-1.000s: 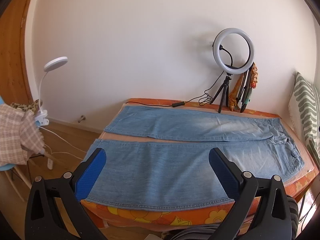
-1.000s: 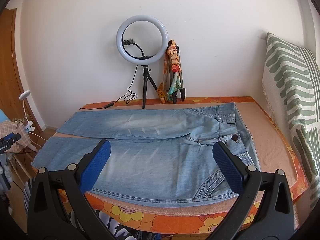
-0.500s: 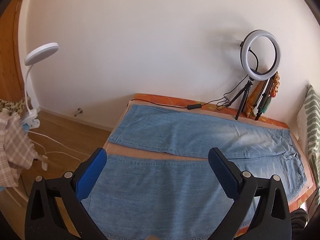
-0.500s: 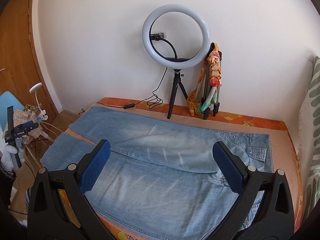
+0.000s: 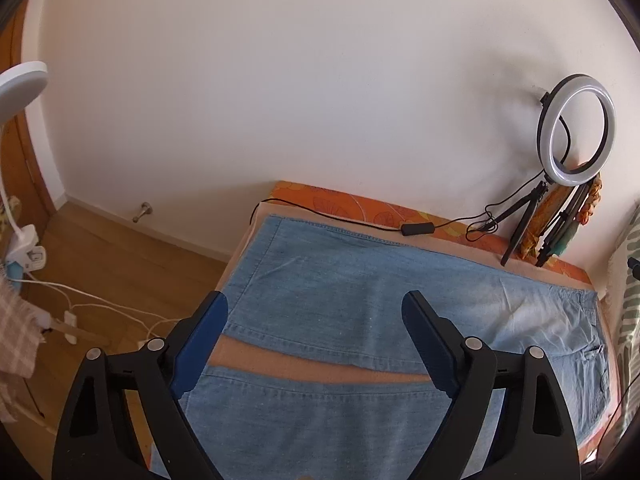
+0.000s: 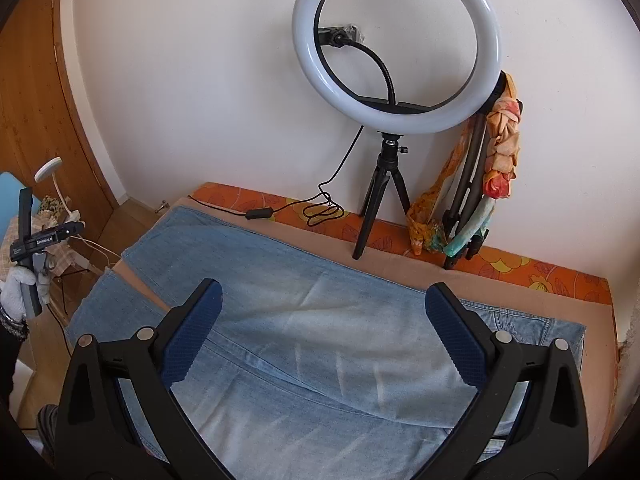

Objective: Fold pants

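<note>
1. Pants (image 5: 360, 280) of light blue denim lie flat on the bed (image 5: 440, 220), spread lengthwise along the wall with both legs extended toward the left end.
2. Far leg (image 6: 240, 264) and near leg (image 5: 320, 420) are apart at the hem end; a narrow strip of tan sheet (image 5: 320, 368) shows between them in the left wrist view.
3. Waistband (image 6: 540, 324) lies at the right end of the bed, near the striped cushion (image 5: 630, 320).
4. Left gripper (image 5: 316, 312) hangs above the leg area, over the gap between the two legs. Its jaws have just been closing a little yet stand wide apart, with no fabric pinched between the blue pads (image 5: 200, 344).
5. Right gripper (image 6: 324, 300) hangs above the seat and upper thigh area. Its jaws stand wide apart and grip nothing.
6. Contact between either gripper's fingertips and the denim is not evident; the tips appear to be above the cloth.
7. Ring light (image 6: 396, 44) on a small tripod (image 6: 384, 200) stands on the bed's far edge against the wall, with a folded tripod wrapped in a patterned scarf (image 6: 500, 148) just beside it.
8. Black cable (image 5: 412, 228) runs along the orange floral bedcover behind the pants.
9. White clip lamp (image 5: 20, 88) stands at the left, off the bed.
</note>
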The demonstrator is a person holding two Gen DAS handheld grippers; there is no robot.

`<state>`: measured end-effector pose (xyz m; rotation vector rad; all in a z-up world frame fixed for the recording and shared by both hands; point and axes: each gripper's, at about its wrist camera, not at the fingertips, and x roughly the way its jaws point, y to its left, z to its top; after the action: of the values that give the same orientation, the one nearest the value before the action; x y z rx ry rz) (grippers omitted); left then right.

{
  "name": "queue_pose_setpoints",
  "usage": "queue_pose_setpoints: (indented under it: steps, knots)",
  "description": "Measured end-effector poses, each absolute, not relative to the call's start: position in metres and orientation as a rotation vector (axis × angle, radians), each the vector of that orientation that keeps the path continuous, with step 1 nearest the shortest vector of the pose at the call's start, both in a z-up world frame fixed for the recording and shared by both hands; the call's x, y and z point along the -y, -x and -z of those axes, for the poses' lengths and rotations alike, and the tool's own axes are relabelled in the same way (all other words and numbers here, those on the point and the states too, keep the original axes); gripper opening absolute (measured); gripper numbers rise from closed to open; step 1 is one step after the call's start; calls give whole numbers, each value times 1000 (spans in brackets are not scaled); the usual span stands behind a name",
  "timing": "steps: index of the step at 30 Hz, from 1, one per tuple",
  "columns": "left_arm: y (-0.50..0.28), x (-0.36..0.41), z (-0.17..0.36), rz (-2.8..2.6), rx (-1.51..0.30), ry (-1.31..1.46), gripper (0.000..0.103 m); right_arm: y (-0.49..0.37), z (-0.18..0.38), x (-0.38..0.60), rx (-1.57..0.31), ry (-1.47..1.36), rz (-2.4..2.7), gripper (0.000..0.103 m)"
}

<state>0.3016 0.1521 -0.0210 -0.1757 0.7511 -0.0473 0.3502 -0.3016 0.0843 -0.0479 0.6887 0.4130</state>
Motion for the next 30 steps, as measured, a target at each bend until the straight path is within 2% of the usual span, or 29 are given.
queue_pose_setpoints:
  steps: [10,12,20,26,30]
  knots:
    - [-376,-132,50,79,-822,122,86,-430,-8,223,-714,300,-475,102]
    - [-394,-133,57,83,-841,139,82,-447,7,213,-737,323,-496,101]
    - [-474,-142,94,61,-951,284,80,-509,64,183,-858,394,-562,84]
    - [-520,-157,125,7,-1020,442,80,-531,83,173,-874,457,-593,82]
    - [-540,-155,139,-63,-1057,384,80,-541,90,171,-888,460,-615,80]
